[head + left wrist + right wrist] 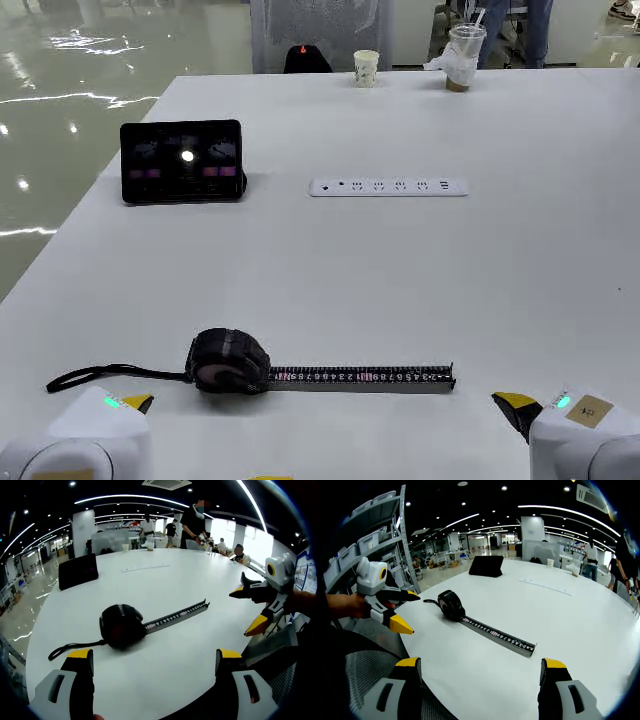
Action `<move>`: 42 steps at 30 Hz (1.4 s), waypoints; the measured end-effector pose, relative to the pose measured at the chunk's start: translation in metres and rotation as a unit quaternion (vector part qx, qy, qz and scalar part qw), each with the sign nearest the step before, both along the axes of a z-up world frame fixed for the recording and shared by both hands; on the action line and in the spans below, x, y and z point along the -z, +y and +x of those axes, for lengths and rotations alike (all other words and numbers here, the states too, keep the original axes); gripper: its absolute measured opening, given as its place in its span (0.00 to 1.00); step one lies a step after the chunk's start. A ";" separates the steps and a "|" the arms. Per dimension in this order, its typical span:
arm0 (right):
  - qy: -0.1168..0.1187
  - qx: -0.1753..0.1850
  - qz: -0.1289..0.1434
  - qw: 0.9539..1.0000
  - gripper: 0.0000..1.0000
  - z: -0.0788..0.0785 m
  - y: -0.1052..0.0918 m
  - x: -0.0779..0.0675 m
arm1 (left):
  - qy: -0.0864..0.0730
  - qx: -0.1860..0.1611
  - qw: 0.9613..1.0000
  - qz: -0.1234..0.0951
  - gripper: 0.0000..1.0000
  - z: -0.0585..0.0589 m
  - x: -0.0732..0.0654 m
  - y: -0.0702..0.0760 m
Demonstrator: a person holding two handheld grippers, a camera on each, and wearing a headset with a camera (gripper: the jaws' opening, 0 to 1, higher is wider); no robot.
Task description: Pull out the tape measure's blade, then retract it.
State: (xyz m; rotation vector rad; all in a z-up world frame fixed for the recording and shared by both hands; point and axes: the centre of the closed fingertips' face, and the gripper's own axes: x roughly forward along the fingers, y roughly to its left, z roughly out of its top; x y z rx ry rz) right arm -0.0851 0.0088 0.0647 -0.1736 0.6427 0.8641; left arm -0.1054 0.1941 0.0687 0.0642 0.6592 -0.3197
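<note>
While a black round tape measure (228, 361) lies on the white table (400, 280), its dark blade (365, 377) is drawn out. The left gripper (154, 662) and right gripper (481, 664) gape wide, empty.

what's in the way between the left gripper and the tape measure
Nothing visible. Bare table lies between the open left gripper and the tape measure; its strap trails off to one side.

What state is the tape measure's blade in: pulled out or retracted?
Out. The blade lies extended flat on the table, stretching well past the black case.
</note>
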 end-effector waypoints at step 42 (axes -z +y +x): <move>0.000 -0.071 -0.018 0.997 0.90 0.013 -0.009 0.005 | 0.004 -0.042 0.999 -0.004 0.99 0.026 0.009 0.001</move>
